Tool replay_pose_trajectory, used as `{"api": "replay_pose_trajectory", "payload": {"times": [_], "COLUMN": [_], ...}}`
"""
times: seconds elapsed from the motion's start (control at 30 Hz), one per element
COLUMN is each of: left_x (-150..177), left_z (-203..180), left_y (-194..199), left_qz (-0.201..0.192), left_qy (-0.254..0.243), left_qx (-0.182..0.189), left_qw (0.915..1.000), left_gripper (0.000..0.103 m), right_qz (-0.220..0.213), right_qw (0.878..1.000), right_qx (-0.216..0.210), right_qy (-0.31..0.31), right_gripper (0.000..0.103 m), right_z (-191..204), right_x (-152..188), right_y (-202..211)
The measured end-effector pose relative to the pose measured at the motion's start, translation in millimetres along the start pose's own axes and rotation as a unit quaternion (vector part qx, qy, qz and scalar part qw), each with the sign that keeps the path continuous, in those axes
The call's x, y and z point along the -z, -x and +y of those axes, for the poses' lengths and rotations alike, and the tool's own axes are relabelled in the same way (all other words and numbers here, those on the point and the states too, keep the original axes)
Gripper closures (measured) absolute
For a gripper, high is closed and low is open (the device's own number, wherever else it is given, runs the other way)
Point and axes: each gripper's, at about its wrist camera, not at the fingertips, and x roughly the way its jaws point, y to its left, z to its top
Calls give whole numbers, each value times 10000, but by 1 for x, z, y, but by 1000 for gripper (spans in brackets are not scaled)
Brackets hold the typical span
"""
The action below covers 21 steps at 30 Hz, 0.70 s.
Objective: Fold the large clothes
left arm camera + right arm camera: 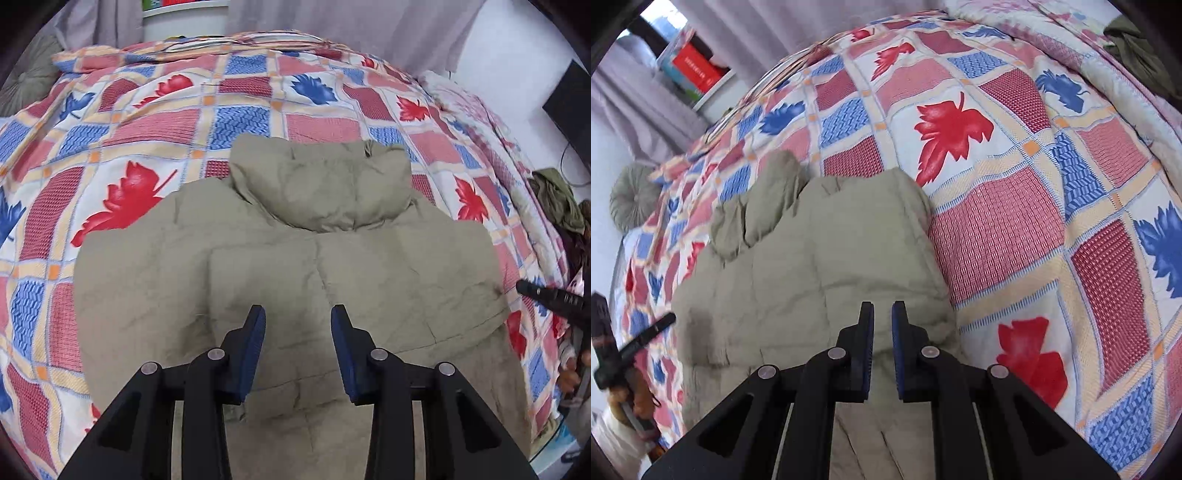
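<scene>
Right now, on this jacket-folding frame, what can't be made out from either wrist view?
- Jacket hem: both views, hidden behind the gripper bodies and cut by the bottom edge.
- Sleeves: neither view shows them; presumably folded beneath.
- Left gripper in the right view: motion-blurred at the left edge.
- Dark clothes at the bed's edge: left view, too distorted to identify.

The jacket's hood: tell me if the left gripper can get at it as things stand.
Probably yes. The left gripper hangs open and empty over the jacket, and the hood lies uncovered straight ahead on the bedspread, nothing between.
</scene>
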Motion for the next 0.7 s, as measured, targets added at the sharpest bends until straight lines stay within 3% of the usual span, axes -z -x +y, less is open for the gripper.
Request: {"api": "replay_pose_trajectory", "payload": {"times": [0.1,0.2,0.3,0.5,0.7], "left_x": [8,18,17,15,16], "left_z": [-1,14,10,12,35], "left_y": [-42,-67,-72,-65,-25], "left_qz": [269,371,343,348,132], "left_qy": [-156,62,-34,56,263], "left_qx": [-560,-388,-420,-437,-875], "left_qw": [9979,9985,9985,9984,9957], "left_gripper": [64,64,64,63,57], "right_qz": [142,508,456,387,378], "right_qw": [9998,9983,9985,9981,9956], "right_qx": [-19,255,292,438,848], "right_qy": [134,155,31,184,135], "right_gripper": [92,96,97,97,93], "right_z": [7,0,-13,-8,-14], "right_x": [-13,-8,-1,0,0], "right_y": [-32,-73,-96,-94,-63]}}
